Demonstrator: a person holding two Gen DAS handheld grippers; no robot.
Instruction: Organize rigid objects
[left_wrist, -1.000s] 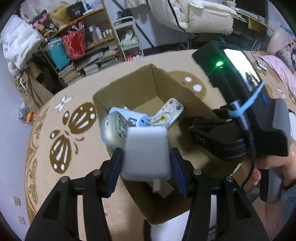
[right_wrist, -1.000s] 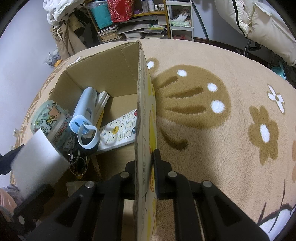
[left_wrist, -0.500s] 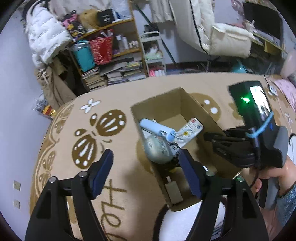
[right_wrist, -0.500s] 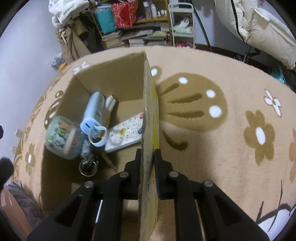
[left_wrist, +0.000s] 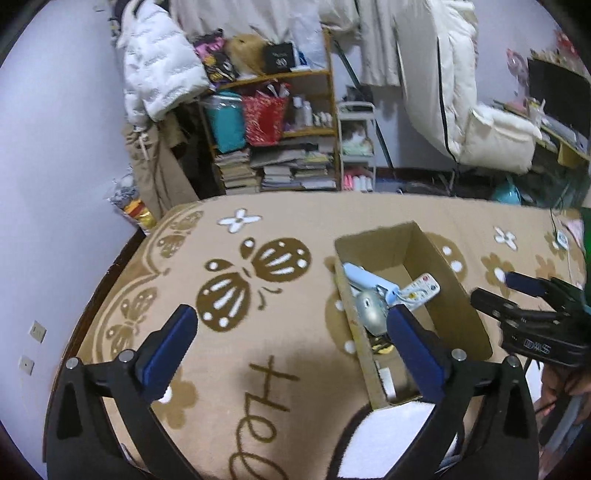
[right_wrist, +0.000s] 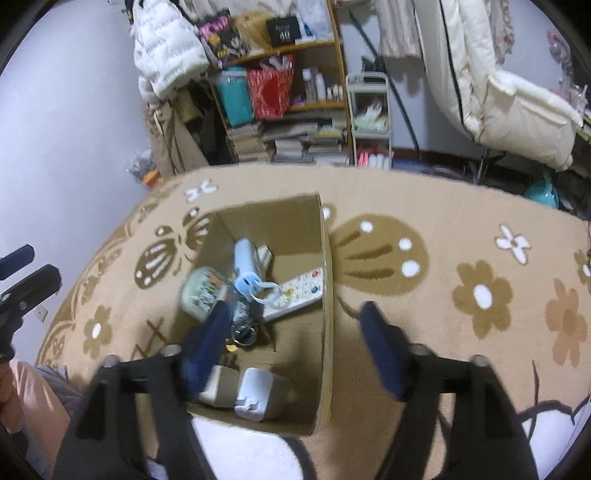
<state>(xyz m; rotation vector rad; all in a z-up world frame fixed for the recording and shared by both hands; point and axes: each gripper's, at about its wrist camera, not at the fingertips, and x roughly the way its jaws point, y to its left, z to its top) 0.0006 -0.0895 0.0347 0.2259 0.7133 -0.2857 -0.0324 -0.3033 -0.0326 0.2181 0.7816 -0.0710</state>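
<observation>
1. Both claws are spread and hold nothing. The left claw (left_wrist: 291, 325) hangs over the rug (left_wrist: 258, 343), just left of the box (left_wrist: 461, 306). The right claw (right_wrist: 291, 325) hangs over the box's right wall.

2. The task's things lie inside the box, which sits on the rug: one pale blue bottle (right_wrist: 246, 264), one white remote (right_wrist: 299, 291), one printed tin (right_wrist: 201, 291), one key ring (right_wrist: 243, 334) and one white charger block (right_wrist: 258, 395) at the near end. A further pale block (right_wrist: 221, 386) lies beside the charger, half hidden by a claw finger; I cannot tell what it is.

3. I see nothing loose on the rug in either view, so the packing looks done or close to it.

4. The step in hand looks like pulling clear of the box. To do it well, I would lift both claws straight up, with the fingers wide of the cardboard walls, so the box does not tip or slide.

5. If another item turns up out of view, I would set it in the bare far end of the box, low and flat, not on the leaning bottle.

6. Count of other things: one box, one rug, two claws, one shelf (left_wrist: 273, 129) against the far wall.
</observation>
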